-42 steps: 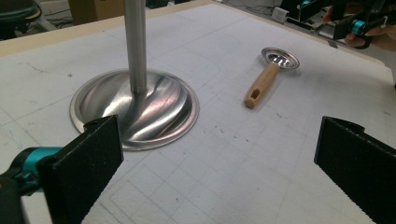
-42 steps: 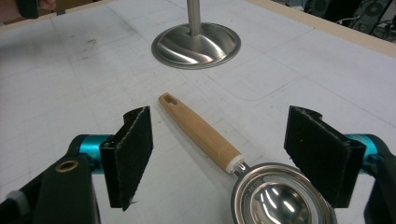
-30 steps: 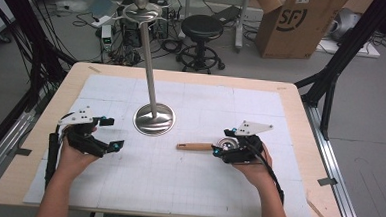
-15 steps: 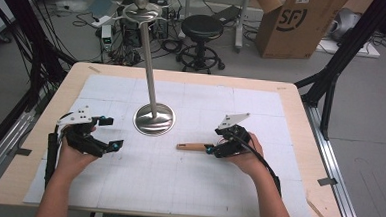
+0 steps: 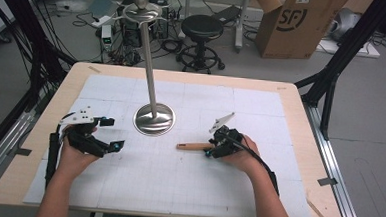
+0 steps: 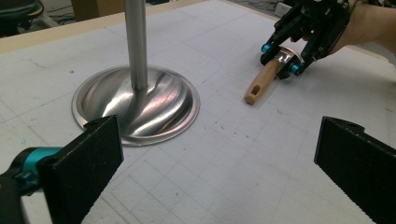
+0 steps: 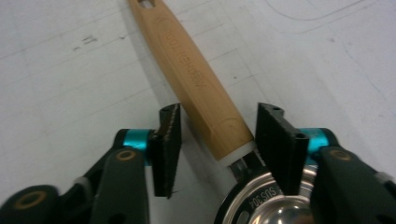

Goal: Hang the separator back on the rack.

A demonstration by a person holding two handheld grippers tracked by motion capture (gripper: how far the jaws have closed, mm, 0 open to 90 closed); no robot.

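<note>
Right tool [image 7: 217, 142] straddles wooden-handled ladle [image 7: 196, 88] on gridded mat [image 5: 187, 188].

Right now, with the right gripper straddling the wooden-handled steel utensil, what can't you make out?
- Wooden-handled steel utensil: bowl cut off by right gripper view's bottom edge; high view, hidden under right gripper.
- Pad contact with the handle: unclear.
- Handle's engraved lettering: blurred.
- Tall steel stand: top cropped in left gripper view.

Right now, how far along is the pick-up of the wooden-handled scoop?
Done: the right hand-held gripper is down over the scoop, its jaws straddling the handle's base and just been closing. In hand: the grasp itself; gaps remain beside the wood. Left: clamping and lifting. The left hand-held gripper waits open beside the metal stand.
</note>
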